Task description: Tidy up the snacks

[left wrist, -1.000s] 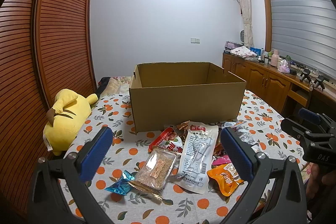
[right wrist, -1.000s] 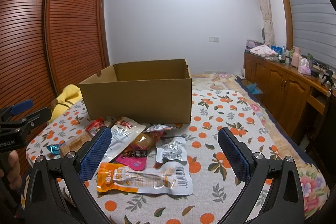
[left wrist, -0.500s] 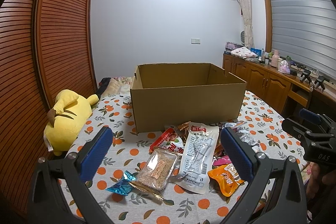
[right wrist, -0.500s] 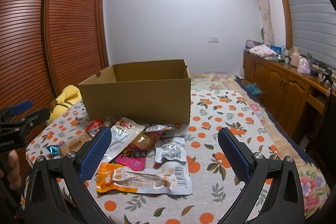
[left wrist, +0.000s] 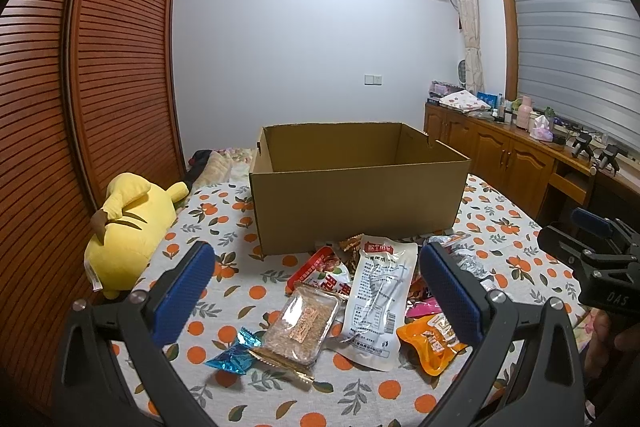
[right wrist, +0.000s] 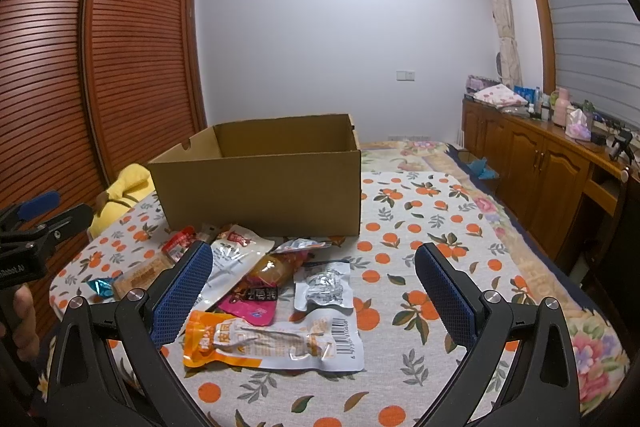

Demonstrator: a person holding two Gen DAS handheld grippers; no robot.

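1. Cardboard, brown and open-topped, the box (left wrist: 356, 203) stands at the back of the orange-patterned cloth (right wrist: 432, 227); loose snack packets lie piled just in front of it.
2. Both the left gripper (left wrist: 316, 291) and the right gripper (right wrist: 314, 293) hover wide open and empty.
3. Best start: lower the left gripper over the long white pouch (left wrist: 378, 293), pinch one edge, avoiding the clear tray of brown crumbly snack (left wrist: 302, 327) beside it.
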